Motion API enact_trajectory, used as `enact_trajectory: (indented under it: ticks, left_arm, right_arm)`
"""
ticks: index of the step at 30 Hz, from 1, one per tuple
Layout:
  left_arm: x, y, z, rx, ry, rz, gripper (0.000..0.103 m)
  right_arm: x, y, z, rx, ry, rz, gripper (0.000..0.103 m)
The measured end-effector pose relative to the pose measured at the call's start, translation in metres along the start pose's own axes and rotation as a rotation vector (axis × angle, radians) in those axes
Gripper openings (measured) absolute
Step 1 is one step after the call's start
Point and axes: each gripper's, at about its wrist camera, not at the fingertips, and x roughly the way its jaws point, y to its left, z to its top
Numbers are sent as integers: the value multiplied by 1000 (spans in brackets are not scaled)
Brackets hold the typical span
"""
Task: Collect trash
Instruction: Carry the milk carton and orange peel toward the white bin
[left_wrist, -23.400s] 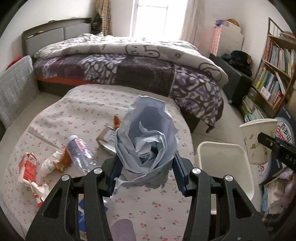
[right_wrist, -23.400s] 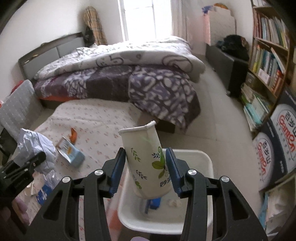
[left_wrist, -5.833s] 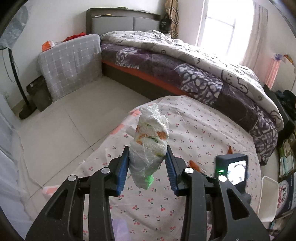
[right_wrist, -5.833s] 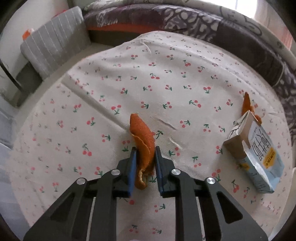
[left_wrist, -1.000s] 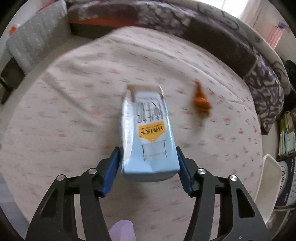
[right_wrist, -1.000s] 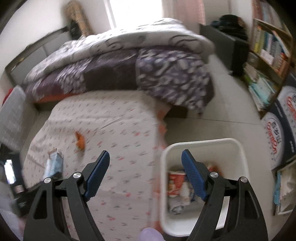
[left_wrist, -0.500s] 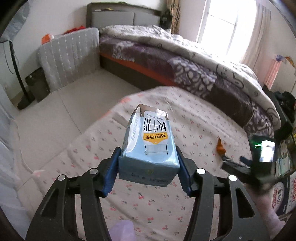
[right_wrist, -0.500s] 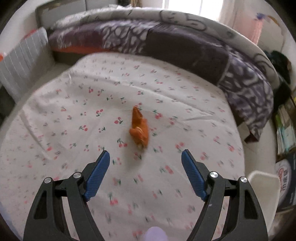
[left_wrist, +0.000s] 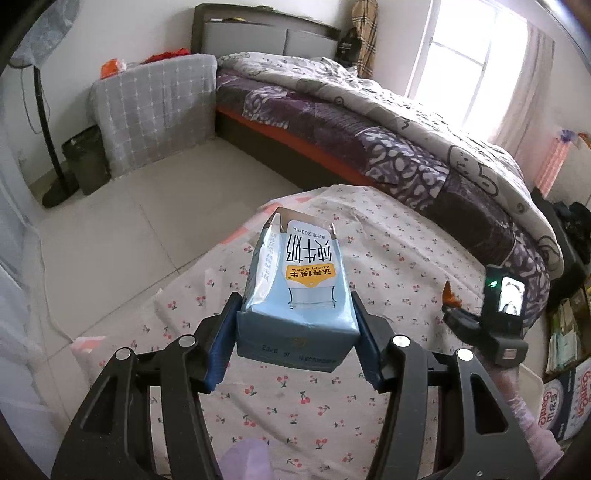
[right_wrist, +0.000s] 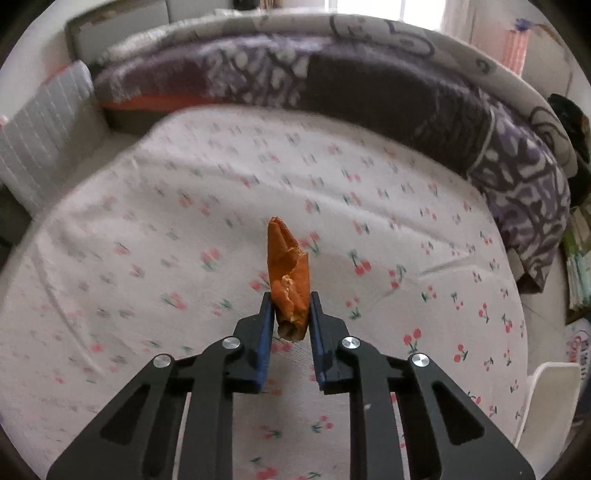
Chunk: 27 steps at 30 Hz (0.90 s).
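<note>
A home bedroom, no question. A low bed with a dark grey padded headboard (left_wrist: 258, 35) stands against the far wall, heaped with a rumpled purple, grey and cream patterned quilt (left_wrist: 388, 122). Daylight pours through a tall window with a pale sheer curtain (left_wrist: 476, 62) beyond the bed's far side. Near the head of the bed sits a boxy piece draped in a grey checked cloth (left_wrist: 155, 107), and beside it a black floor-fan stand (left_wrist: 48, 136) rises from the pale tiled floor (left_wrist: 122, 218). Spread on that floor along the bed's near edge lies a white cherry-print sheet (right_wrist: 184, 229). At the right edge, shelves stacked with books (left_wrist: 565, 332).
</note>
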Motion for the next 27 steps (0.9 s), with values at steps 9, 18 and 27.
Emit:
enact_trajectory:
  ticks: [9,18,27]
  left_arm:
    - [-14,-1,3,-21,-71,-11,54]
    - [-25,-15,-3,-13,-108,-33,54]
    - [-18,-41,-18,29,-80,-61,54]
  right_arm:
    - [-103,27,13,-44,-210,132,19]
    - [-179,23,-24,-86,-317,184,19]
    - [-202,-22,-62,-98,-362,151,19]
